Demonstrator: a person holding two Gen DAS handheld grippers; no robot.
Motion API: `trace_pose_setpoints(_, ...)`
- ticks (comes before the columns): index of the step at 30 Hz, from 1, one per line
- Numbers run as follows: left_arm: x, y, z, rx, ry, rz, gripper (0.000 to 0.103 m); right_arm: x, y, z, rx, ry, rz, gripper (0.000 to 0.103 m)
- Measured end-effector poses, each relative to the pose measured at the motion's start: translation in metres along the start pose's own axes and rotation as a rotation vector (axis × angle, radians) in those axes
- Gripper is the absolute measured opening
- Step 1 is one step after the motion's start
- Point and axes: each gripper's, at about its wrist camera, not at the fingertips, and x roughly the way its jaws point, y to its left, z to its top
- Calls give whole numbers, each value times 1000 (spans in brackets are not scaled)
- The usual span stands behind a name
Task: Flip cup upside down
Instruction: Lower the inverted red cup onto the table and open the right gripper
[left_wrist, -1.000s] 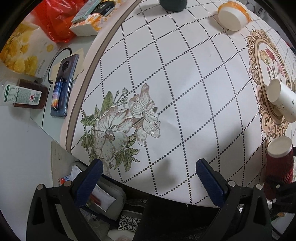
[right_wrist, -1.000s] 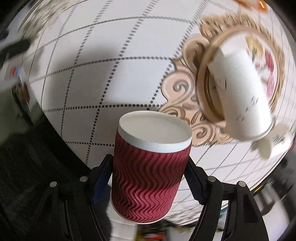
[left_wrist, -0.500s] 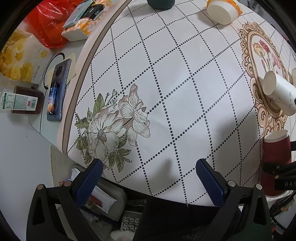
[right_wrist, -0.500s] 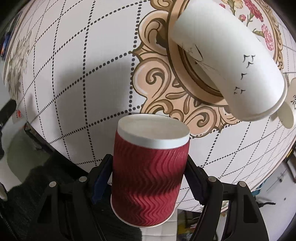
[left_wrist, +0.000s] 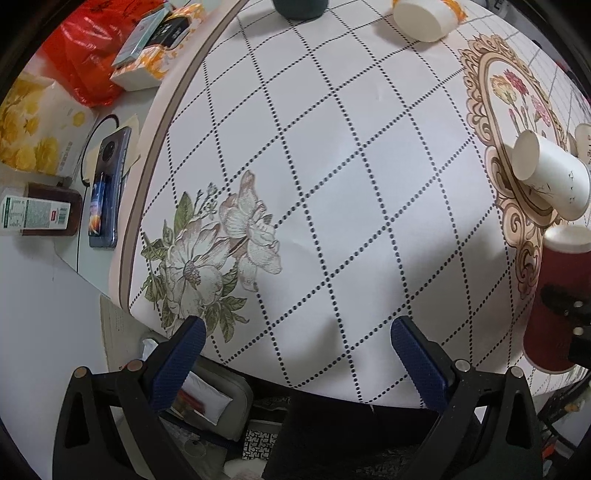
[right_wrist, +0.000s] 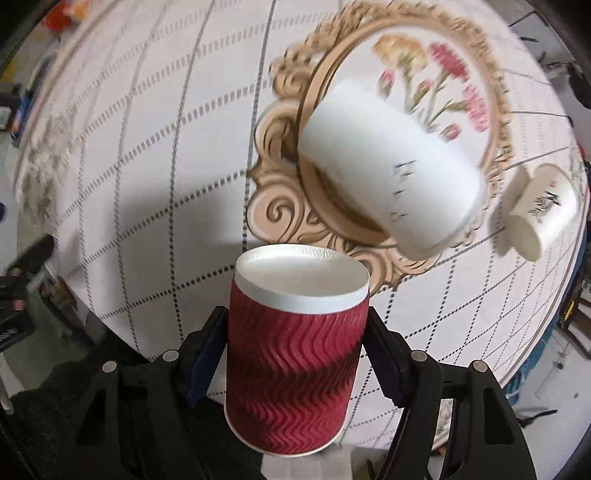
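Note:
My right gripper (right_wrist: 295, 365) is shut on a red ribbed paper cup (right_wrist: 291, 369), held upside down with its white base facing up, above the near table edge. The same red cup (left_wrist: 554, 306) shows at the right edge of the left wrist view with the right gripper's black finger across it. My left gripper (left_wrist: 295, 354) is open and empty over the near edge of the table, left of the red cup.
A white paper cup (right_wrist: 391, 177) stands upside down on the ornate floral medallion; it also shows in the left wrist view (left_wrist: 550, 177). A smaller white cup (right_wrist: 539, 218) is farther right. An orange-rimmed cup (left_wrist: 424, 16), a phone (left_wrist: 107, 192) and boxes lie far left.
The right gripper has swung with the red cup, so the table and white cup shifted in its view. The left gripper has drifted only slightly.

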Motion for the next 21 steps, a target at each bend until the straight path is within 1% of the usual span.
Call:
trace_pose_setpoints(2, -1, -5, 1, 14, -1, -1, 103, -12, -8, -11, 23, -84, 3, 74)
trace_pose_setpoints(5, -1, -12, 2, 35, -1, 2, 103, -26, -20, -27, 74, -205, 38, 74)
trace_pose_setpoints(6, 0, -13, 2, 40, 1, 2, 103, -30, -24, -33, 89, -261, 49, 74)
trace_pose_setpoints(8, 1, -16, 2, 50, 7, 1, 103, -31, -24, -44, 113, -339, 61, 74)
trace_pose_setpoints(9, 2, -18, 2, 56, 10, 1, 103, -31, -10, -46, 127, -379, 67, 74)
trace_pose_setpoints(10, 3, -18, 2, 61, 12, 1, 103, -35, 18, -47, 135, -416, 70, 73)
trace_pose_setpoints(12, 3, -22, 1, 78, 11, 8, 103, -38, 42, -59, 155, -487, 79, 73)
trace_pose_setpoints(13, 3, -23, 0, 86, 10, 12, 103, -40, 52, -70, 161, -522, 75, 74)
trace_pose_setpoints(18, 3, -30, -7, 121, 8, 18, 103, -38, 78, -93, 138, -660, 23, 74)
trace_pose_setpoints(21, 4, -36, -12, 138, 7, 18, 103, -41, 86, -113, 137, -695, 8, 74)
